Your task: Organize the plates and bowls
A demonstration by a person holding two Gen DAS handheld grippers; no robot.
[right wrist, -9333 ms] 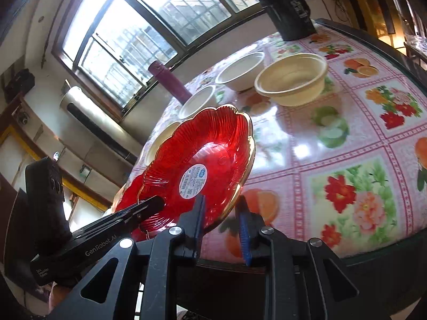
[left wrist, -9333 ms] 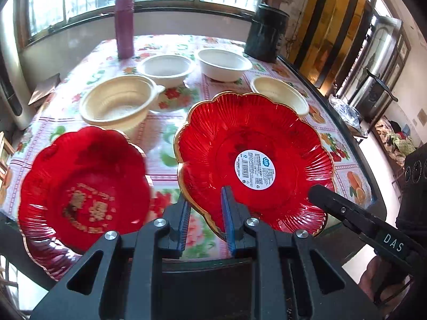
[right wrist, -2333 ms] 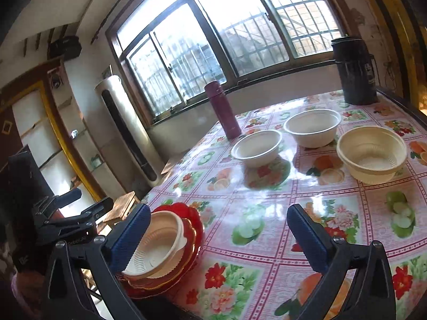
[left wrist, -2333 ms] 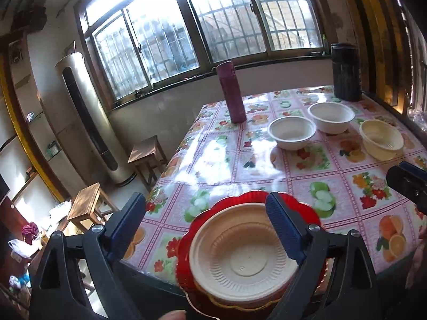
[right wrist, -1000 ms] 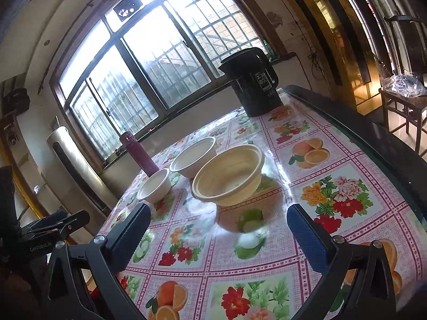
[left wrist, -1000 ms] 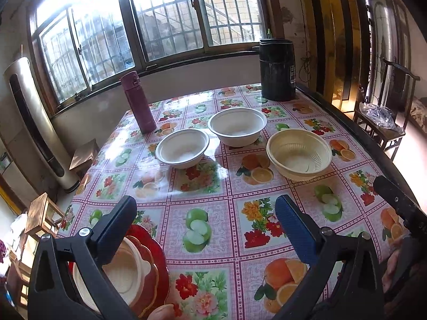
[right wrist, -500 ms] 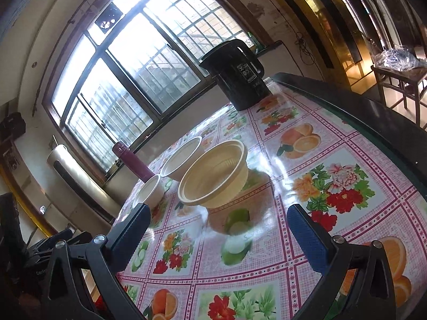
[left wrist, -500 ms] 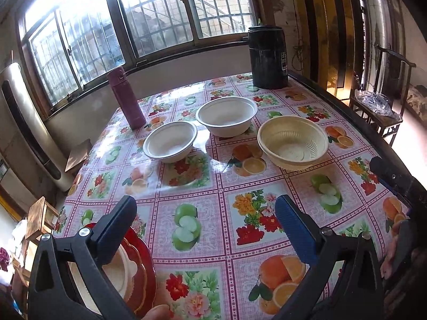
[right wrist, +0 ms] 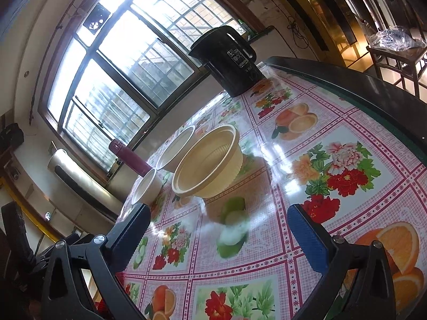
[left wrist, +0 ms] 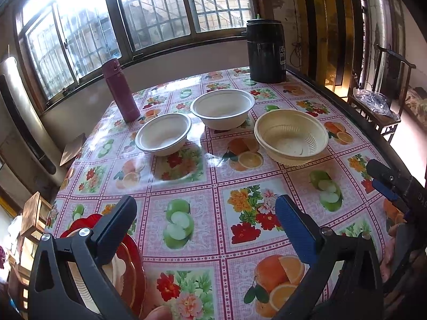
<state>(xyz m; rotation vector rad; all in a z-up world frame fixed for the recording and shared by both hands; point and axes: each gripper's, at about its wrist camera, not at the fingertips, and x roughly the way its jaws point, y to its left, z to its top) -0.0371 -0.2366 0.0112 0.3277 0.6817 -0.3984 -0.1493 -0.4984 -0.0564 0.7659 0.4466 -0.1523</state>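
Left wrist view: the left hand-held gripper (left wrist: pixel 204 214) gapes wide and empty over the table (left wrist: pixel 186 186); red plates (left wrist: pixel 133 256) lie at 7 o'clock, three bowls at 12. Right wrist view: the right hand-held gripper (right wrist: pixel 217 220) is spread wide, empty, with the cream bowl (right wrist: pixel 208 162) at 12 o'clock.

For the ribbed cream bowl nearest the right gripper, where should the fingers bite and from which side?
Judging by its pose, pinch the near rim of the cream bowl, one finger inside, one outside. It stands upright and open, its thin flared lip facing the open right gripper. Come from the near table edge; the white bowls crowd its far side.
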